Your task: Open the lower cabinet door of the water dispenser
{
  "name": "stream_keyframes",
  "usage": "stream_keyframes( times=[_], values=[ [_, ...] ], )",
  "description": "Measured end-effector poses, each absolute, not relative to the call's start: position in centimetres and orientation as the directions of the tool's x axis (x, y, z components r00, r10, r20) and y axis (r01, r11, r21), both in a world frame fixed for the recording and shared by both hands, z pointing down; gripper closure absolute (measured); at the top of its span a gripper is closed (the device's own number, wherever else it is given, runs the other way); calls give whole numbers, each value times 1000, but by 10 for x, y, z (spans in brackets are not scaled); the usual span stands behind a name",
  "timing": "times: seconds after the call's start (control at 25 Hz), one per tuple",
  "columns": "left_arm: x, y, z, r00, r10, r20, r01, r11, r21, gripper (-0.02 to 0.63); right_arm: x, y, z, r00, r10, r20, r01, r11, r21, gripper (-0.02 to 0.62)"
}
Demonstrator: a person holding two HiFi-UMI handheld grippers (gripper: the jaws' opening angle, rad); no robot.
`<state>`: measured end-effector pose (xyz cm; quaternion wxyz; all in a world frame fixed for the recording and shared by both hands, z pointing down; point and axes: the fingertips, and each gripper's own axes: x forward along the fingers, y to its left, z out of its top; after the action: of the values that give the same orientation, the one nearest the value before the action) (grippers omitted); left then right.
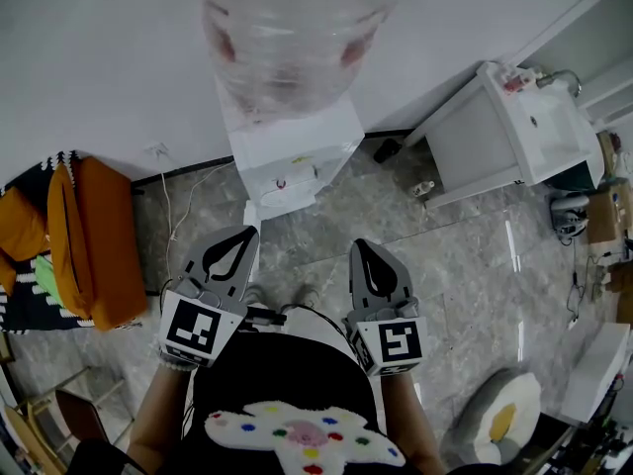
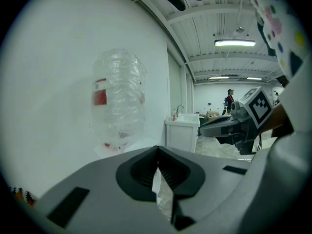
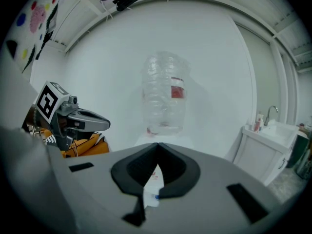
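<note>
2 tools (left tool (image 1: 234, 242), right tool (image 1: 373, 255)) closed, apart from dispenser (image 1: 289, 161).

No legible text anywhere; red label (image 3: 177, 92) on water bottle (image 3: 163, 106) too blurred.

Bare tiled floor (image 1: 326, 236) runs from the left gripper (image 1: 240, 240) and right gripper (image 1: 366, 255) to the water dispenser (image 1: 292, 161), nothing between. Big bottle (image 1: 287, 38) closes off its top (front stays reachable). Orange cushions (image 1: 94, 236) and a cable (image 1: 166, 206) crowd the left side; a white sink cabinet (image 1: 485, 137) blocks the right. Wall (image 1: 99, 67) directly behind.
</note>
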<state>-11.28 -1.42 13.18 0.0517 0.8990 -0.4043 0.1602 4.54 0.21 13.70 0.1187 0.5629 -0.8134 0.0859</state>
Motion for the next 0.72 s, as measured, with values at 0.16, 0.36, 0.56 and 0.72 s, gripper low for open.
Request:
stream_keyframes(
  times=[0.16,0.36,0.56,0.72],
  values=[
    [-111,-17,125,632,-714,300,-739,-672,-43,595,43,3,137,-347,-892,288,-934,356,-24,591],
    [-113,-17,129,621,-712,327,-741,-669,-50,595,36,2,133,-364,-885,289,-928,372,-29,591],
    [-111,-17,129,627,-710,321,-739,-673,-45,595,35,1,133,-364,-886,288,-927,376,-17,592],
    [-111,-18,130,628,-708,324,-737,-674,-43,595,31,0,132,-379,-879,290,-921,390,-23,592]
  ],
)
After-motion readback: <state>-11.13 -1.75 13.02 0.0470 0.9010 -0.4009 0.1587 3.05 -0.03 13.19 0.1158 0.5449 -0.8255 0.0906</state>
